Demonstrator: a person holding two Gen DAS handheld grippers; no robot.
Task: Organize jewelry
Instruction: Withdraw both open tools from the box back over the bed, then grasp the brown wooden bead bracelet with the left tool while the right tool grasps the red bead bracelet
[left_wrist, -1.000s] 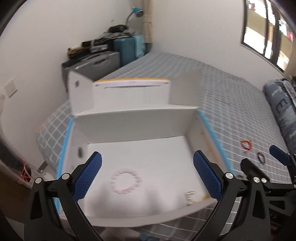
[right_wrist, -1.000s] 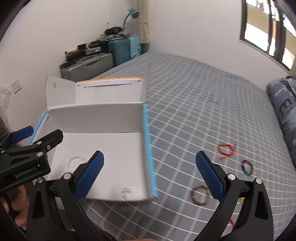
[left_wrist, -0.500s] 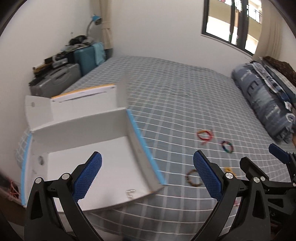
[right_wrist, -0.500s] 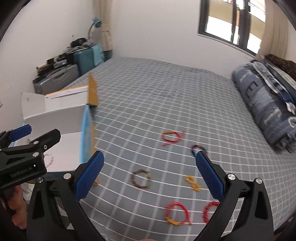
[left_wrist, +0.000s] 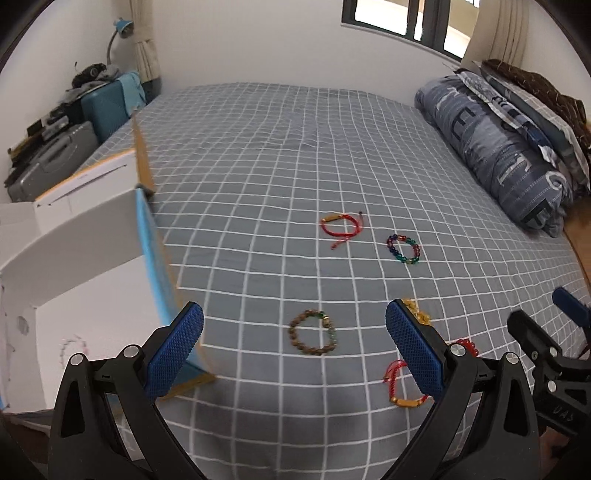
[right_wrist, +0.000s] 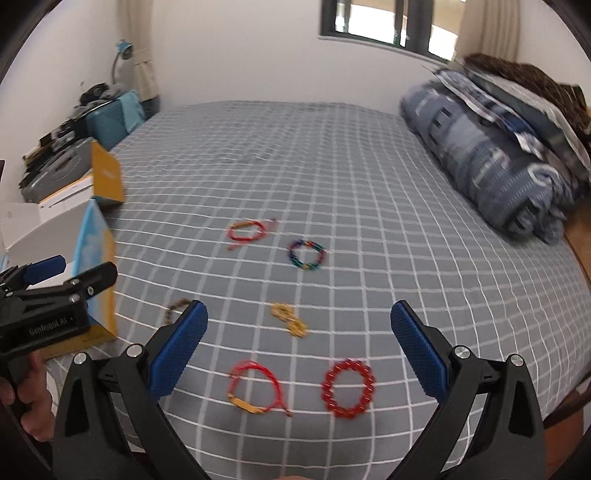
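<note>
Both views have swung off the open white cardboard box (left_wrist: 92, 280), now at nine o'clock, onto the grey checked bed (left_wrist: 258, 155), so I judge another pickup is starting; left tongs (left_wrist: 294, 345) and right tongs (right_wrist: 299, 347) are spread and empty. The brown wooden-bead bracelet (left_wrist: 313, 333) lies between the left pads, a glossy red bead ring (right_wrist: 348, 388) and a red cord loop (right_wrist: 255, 387) at the right's six o'clock; a pale bead bracelet (left_wrist: 72, 345) already lies in the box.

bracelets (right_wrist: 347, 388) on bed (right_wrist: 332, 155), right of box (left_wrist: 85, 258)
</note>
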